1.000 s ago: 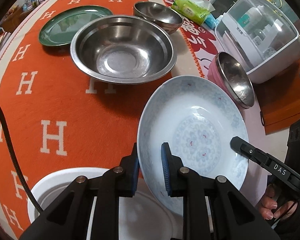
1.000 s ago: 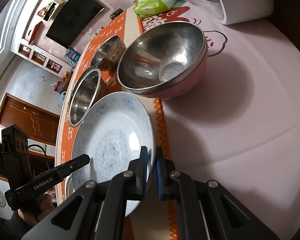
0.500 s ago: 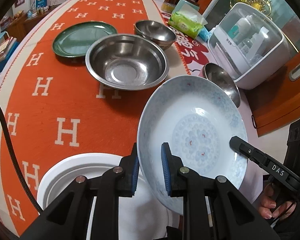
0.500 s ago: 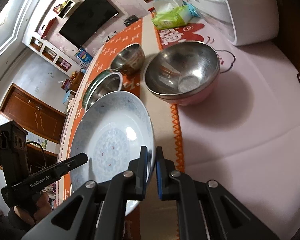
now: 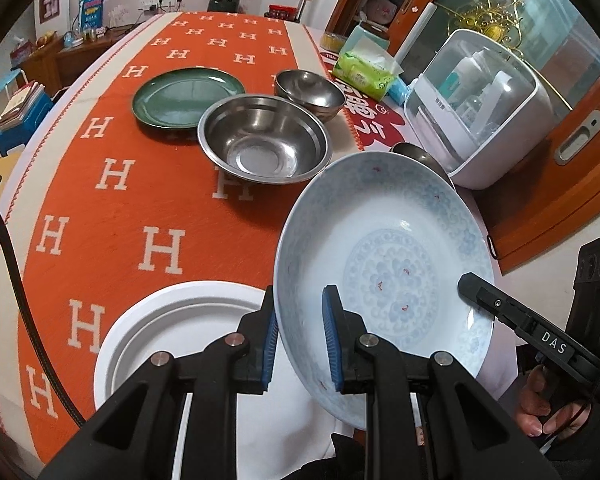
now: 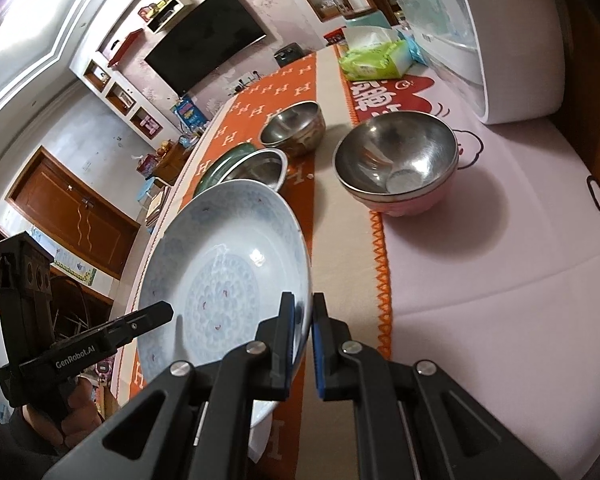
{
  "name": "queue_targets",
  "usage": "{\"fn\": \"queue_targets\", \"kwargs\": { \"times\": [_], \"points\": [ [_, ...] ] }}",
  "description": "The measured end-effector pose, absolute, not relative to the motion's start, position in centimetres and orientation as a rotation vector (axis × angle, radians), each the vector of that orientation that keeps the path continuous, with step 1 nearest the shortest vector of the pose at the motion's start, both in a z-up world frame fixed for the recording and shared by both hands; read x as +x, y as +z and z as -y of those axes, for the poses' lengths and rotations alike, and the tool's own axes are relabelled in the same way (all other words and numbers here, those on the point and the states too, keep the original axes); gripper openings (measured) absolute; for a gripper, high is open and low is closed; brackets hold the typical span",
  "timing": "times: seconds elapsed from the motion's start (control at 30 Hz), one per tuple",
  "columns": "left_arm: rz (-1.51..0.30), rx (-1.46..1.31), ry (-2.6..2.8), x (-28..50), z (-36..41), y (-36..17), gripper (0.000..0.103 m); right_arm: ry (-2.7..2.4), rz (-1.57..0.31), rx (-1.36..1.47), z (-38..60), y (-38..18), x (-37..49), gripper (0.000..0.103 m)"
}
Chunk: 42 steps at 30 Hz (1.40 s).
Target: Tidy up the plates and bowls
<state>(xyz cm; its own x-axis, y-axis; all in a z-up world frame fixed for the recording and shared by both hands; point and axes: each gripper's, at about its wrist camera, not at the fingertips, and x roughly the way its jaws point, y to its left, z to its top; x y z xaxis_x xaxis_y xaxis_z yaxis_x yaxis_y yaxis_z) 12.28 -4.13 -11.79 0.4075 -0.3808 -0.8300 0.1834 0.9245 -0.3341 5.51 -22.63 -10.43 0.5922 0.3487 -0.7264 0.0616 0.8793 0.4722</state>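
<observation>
A pale blue patterned plate hangs above the table, held at both sides. My left gripper is shut on its left rim. My right gripper is shut on its right rim; the plate also shows in the right wrist view. A white plate lies on the cloth below my left gripper. A large steel bowl, a small steel bowl and a green plate stand farther back. A steel bowl in a pink bowl stands to the right.
The orange H-patterned cloth covers the table. A white dish-drying box and a green tissue pack stand at the back right. A wooden cabinet borders the table's right side.
Both grippers have lifted the blue plate higher above the table; the bowls and plates now look smaller and farther away. Both grips are unchanged.
</observation>
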Motion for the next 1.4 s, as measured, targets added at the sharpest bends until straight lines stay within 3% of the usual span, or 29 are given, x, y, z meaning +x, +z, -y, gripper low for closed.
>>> {"fn": "queue_targets", "kwargs": {
  "times": [0.67,1.4],
  "points": [
    [-1.087,-0.219,-0.308,8.2,-0.3,-11.3,0.019,0.213,-0.942,0.380,17.5,-9.3,2.5,0.010],
    [-1.249,-0.218,-0.211,5.2,-4.7,-15.8,0.020,0.260,-1.115,0.367,12.8,-13.4,1.0,0.010]
  ]
}}
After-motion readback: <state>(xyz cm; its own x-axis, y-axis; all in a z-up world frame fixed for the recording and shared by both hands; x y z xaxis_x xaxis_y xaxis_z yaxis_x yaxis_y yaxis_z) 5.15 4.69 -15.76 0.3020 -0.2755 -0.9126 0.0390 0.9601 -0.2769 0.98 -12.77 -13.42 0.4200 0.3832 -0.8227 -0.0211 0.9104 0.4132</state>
